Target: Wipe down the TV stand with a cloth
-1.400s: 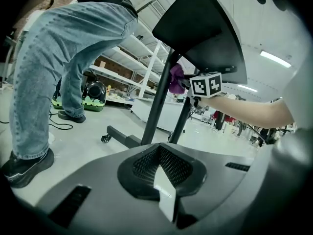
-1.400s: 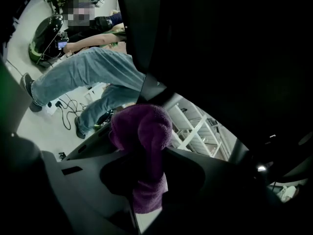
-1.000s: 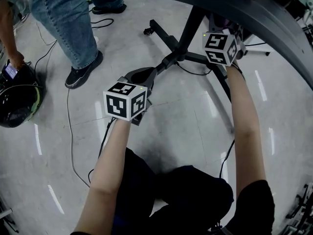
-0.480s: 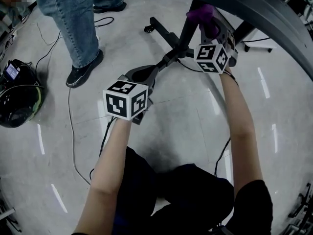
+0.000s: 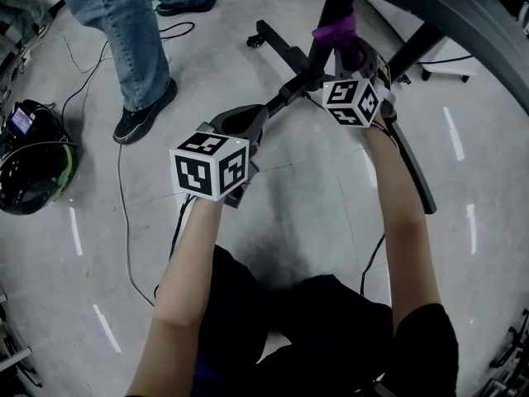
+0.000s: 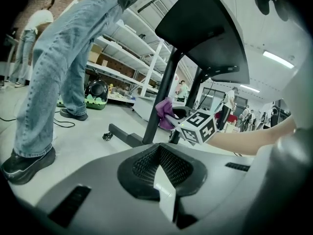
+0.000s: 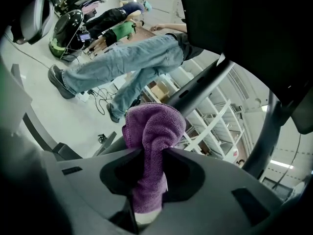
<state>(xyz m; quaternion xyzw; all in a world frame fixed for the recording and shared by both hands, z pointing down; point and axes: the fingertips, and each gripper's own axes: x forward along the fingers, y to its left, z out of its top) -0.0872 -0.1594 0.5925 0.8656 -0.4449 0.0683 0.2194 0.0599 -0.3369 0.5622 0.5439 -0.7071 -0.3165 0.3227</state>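
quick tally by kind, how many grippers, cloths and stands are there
grippers: 2, left gripper and right gripper
cloth: 1, purple
stand: 1
total: 4

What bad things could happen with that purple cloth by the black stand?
1. The right gripper pinches only a fold of the purple cloth. Rubbing it on the stand post might tug it loose.
2. The base leg has a wheel, so a hard push could roll the stand toward the bystander's shoe.
3. The floor cable could catch someone's foot.
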